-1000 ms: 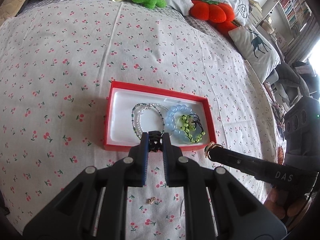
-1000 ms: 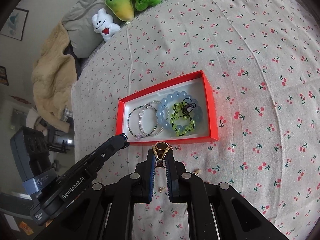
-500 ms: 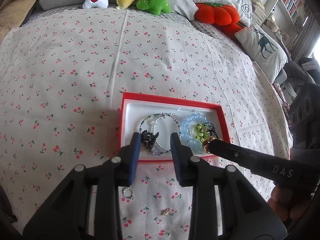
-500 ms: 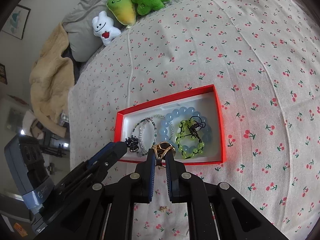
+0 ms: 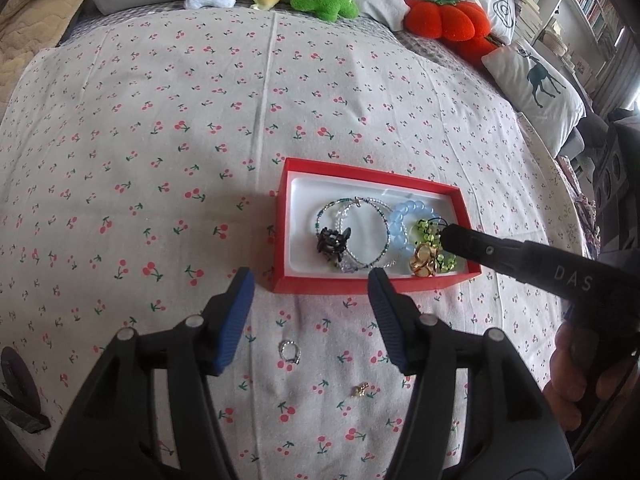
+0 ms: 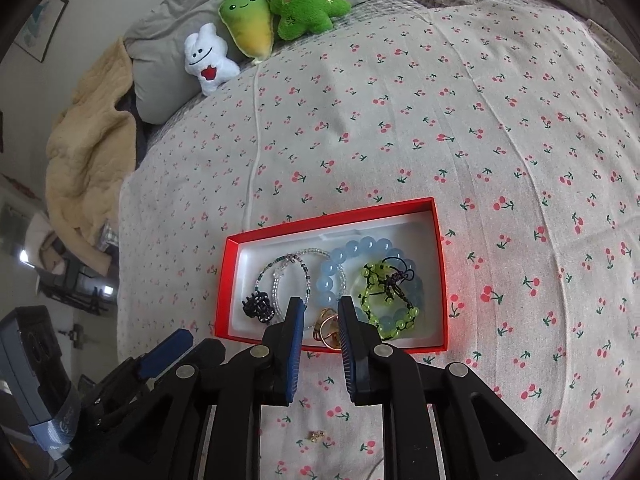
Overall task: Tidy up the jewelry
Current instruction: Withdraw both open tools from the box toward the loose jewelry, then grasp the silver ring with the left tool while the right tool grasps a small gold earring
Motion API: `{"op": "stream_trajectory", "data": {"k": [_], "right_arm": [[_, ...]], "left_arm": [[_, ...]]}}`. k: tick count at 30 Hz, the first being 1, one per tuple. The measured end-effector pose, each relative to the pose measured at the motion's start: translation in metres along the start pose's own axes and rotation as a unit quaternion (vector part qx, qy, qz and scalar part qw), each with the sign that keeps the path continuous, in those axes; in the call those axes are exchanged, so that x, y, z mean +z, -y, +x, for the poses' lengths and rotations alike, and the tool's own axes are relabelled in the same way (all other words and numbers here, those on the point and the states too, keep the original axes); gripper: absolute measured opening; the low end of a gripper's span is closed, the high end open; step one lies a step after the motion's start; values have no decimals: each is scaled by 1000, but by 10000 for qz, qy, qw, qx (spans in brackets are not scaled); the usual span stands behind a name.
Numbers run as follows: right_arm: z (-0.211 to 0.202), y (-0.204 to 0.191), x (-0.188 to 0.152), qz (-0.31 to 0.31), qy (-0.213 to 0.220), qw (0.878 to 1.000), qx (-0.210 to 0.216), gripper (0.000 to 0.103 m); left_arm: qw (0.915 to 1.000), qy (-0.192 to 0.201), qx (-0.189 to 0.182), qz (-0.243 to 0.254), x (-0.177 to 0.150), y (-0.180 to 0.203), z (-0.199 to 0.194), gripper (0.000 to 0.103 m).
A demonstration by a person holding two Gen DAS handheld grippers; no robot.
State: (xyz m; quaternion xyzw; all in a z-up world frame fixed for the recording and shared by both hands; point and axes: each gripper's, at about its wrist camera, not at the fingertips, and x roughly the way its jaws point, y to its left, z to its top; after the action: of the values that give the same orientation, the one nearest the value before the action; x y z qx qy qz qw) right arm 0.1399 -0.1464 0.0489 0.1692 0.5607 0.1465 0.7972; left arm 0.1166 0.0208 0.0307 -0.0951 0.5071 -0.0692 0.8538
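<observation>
jewelry mostly sits in the red box point(image 5: 376, 284) ahead of both opening, empty claws: left claw point(image 5: 310, 320), right claw point(image 6: 318, 344) over the gold ring point(image 6: 328, 330). silver ring point(image 5: 290, 351) and gold stud point(image 5: 360, 390) remain on the bed beneath.

left hand-held gripper point(image 5: 311, 282) opening, right hand-held gripper point(image 6: 320, 312) opening

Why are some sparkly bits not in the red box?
Two small pieces lie loose on the cherry-print bedspread in front of the red box: a silver ring and a tiny gold charm. All other jewelry is in the box.
</observation>
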Motion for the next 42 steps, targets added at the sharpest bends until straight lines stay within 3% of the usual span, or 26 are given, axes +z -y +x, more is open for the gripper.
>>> {"op": "stream_trajectory", "data": {"k": [3,5,6,16,26,35,39,42], "right_arm": [[-10,1,-5,-79,31,10000,-21,29],[-17,2,-11,-100,55,9999,-29,65],[-21,4,-15,-109,100,9999,-27,71],[-35,13,-54,-647,-129,9968,-460,73],[-32,29,-94,-1077,-431,9890,-920,76],[-15,35,-126,-1482,-282,9825,-1095,76],[1,37,-140,-1795,-195,9762,-1202,76],[6,36,-146,-2066,6,9704,-1250,80]], "left_arm": [[9999,-76,40,58,-5,1,-1,70],[9999,-122,98,70,-9,0,-2,74],[9998,-147,127,70,-12,-1,-2,76],[9980,-559,284,106,-42,-9,6,82],[9956,-694,481,400,-69,-13,10,82],[9931,-554,495,910,-97,-14,23,82],[9902,-79,599,1259,-107,-14,26,83],[9862,190,617,1527,-113,-13,28,89]]}}
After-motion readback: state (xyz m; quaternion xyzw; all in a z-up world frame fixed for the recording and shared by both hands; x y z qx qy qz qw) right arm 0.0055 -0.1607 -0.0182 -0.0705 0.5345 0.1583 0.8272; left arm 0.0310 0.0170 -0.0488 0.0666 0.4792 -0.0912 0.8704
